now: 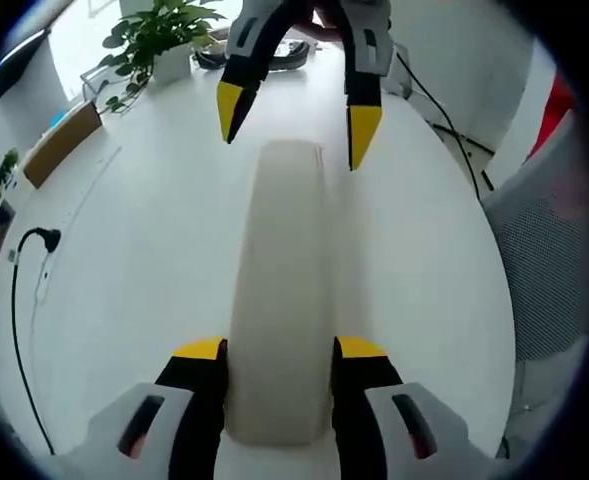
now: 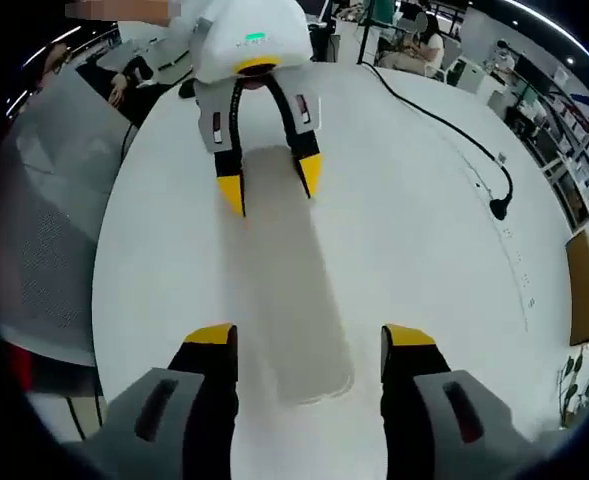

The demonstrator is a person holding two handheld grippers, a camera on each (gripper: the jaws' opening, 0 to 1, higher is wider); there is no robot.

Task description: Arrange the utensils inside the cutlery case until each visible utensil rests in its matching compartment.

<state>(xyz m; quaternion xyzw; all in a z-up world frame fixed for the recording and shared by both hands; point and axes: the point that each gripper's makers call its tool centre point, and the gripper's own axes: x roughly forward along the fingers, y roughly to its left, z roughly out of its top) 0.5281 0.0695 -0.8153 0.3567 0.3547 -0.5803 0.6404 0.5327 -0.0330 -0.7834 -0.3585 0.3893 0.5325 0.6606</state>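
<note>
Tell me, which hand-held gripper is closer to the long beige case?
Left. The left hand-held gripper has its jaws hugging one end of the cutlery case. The right hand-held gripper straddles the other end with wider gaps.

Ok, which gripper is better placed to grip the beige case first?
Left, probably. The left gripper has its jaws hugging one end of the case, while the right gripper stands wide open around the other end.

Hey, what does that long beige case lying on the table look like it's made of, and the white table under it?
The long beige cutlery case looks like matte, slightly frosted plastic: soft rounded ends, an even colour and no sharp glare, though I can't rule out silicone. The white round table looks like a smooth laminate or painted top, with a faint sheen from the window light.
</note>
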